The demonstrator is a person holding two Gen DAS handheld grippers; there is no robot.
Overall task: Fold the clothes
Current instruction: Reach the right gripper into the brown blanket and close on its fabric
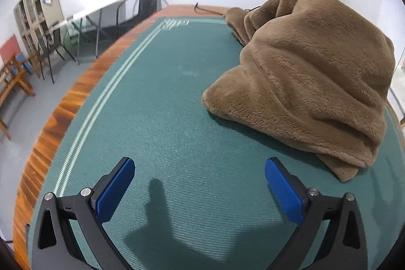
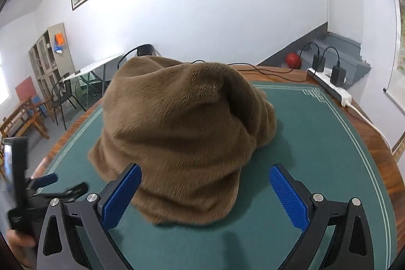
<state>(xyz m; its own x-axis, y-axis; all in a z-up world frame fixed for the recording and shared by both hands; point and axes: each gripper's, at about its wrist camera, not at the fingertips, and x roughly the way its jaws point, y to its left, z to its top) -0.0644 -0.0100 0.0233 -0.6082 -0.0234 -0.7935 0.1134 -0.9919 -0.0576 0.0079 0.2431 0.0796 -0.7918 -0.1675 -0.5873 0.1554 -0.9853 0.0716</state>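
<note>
Firstly, left wrist view: we see our left gripper point(image 1: 200, 184), jaws released over the green mat point(image 1: 157, 103); the brown fleece garment point(image 1: 311, 72) lies heaped at 2 o'clock. Right wrist view: our right gripper point(image 2: 205, 190), jaws released, straddles the heap's near edge at 12 o'clock on the surface point(image 2: 389, 168).

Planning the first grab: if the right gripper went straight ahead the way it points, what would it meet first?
Most likely the brown fleece garment. The right gripper is open, and the heap's near edge already lies between its fingers on the green mat. Exact depth is unclear.
</note>
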